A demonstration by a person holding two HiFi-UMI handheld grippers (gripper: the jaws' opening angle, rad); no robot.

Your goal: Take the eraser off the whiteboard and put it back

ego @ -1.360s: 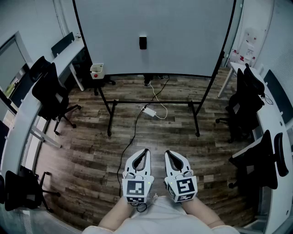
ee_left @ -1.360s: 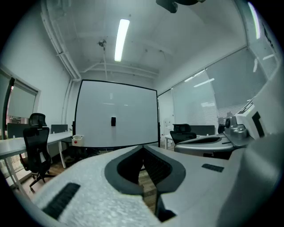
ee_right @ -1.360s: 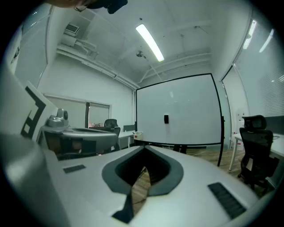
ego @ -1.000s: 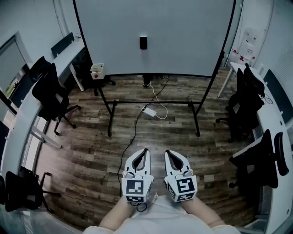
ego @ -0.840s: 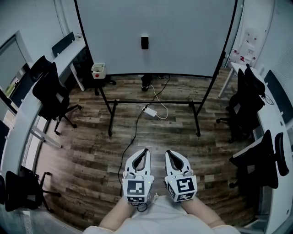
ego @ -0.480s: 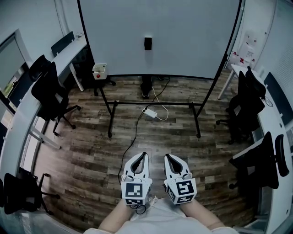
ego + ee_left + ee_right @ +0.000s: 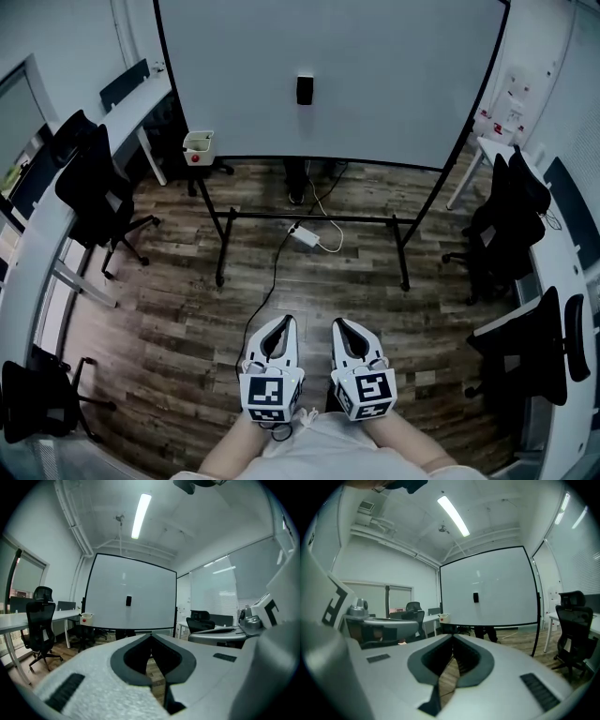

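A small black eraser sticks to the middle of a large whiteboard on a black wheeled stand, well ahead of both grippers. It also shows as a dark block, the eraser in the left gripper view and the eraser in the right gripper view. My left gripper and right gripper are held side by side low in the head view, over the wooden floor. Both have their jaws shut with nothing between them.
The whiteboard's stand has feet spreading forward, with a white power strip and cable on the floor beneath. Black office chairs and white desks line the left; more chairs stand at the right. A white bin sits left of the board.
Both grippers and the view have shifted forward toward the whiteboard, which now looks slightly larger and closer. The jaws stayed shut throughout.
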